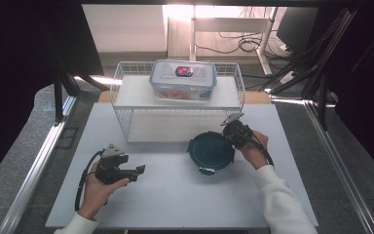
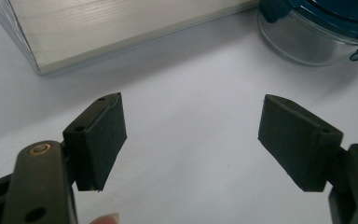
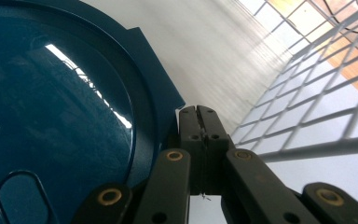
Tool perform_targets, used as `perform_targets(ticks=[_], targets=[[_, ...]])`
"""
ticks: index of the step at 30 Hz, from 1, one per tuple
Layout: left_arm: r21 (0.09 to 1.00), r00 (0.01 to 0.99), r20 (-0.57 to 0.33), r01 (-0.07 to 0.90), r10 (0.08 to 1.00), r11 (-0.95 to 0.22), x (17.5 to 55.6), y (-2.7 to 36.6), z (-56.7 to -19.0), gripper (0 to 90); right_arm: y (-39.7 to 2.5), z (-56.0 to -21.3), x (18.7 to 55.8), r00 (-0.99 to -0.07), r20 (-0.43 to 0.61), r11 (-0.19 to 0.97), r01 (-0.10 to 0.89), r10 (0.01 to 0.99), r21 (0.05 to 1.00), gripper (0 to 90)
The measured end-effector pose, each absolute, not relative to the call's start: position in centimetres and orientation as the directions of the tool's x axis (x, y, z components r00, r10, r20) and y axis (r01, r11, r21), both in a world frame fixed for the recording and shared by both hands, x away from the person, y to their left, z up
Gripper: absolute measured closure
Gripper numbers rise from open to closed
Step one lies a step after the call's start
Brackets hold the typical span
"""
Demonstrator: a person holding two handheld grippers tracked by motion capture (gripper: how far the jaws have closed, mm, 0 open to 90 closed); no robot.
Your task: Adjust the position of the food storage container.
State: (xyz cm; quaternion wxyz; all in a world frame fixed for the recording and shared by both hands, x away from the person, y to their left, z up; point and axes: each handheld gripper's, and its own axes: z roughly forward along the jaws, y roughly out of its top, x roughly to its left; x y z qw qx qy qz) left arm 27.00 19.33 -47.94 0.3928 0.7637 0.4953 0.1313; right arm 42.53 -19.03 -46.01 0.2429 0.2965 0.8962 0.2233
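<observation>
A round clear container with a dark blue lid (image 1: 211,151) stands on the white table (image 1: 175,195), just in front of a wire basket (image 1: 118,78). My right gripper (image 1: 227,135) is at the lid's far right edge. In the right gripper view its jaws (image 3: 198,112) are pressed together beside a corner flap of the blue lid (image 3: 51,116); nothing shows between them. My left gripper (image 1: 140,170) rests low at the front left, held by a hand. Its jaws (image 2: 191,135) stand wide apart over bare table, with the container (image 2: 303,42) farther ahead to the right.
A rectangular box with a blue-rimmed lid (image 1: 183,80) and red contents sits on the basket's upper shelf. The basket's pale lower panel (image 2: 121,28) lies ahead of my left gripper, and its wire grid (image 3: 317,93) runs close beside my right gripper. Metal rails edge the table.
</observation>
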Motion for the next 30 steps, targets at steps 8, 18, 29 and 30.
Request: perform_targets(ticks=[8,18,29,30], targets=[[0.729,0.473,-0.190,0.654,0.860,-0.199,27.1,19.4,-48.0,22.8,-17.3,-46.1,41.3,-0.740,-0.262,0.726,0.411,0.619,0.552,89.5],[0.728,0.469,-0.201,0.659,0.860,-0.189,27.2,19.6,-48.0,22.7,-15.8,-46.3,39.1,-0.778,-0.206,0.714,0.392,0.594,0.580,89.5],[0.724,0.469,-0.210,0.664,0.858,-0.186,27.2,19.6,-48.0,22.6,-14.1,-46.5,37.3,-0.811,-0.180,0.724,0.369,0.557,0.582,89.4],[0.723,0.469,-0.213,0.666,0.857,-0.184,27.2,19.6,-48.0,22.6,-13.9,-46.5,37.1,-0.815,-0.167,0.722,0.371,0.554,0.585,89.5]])
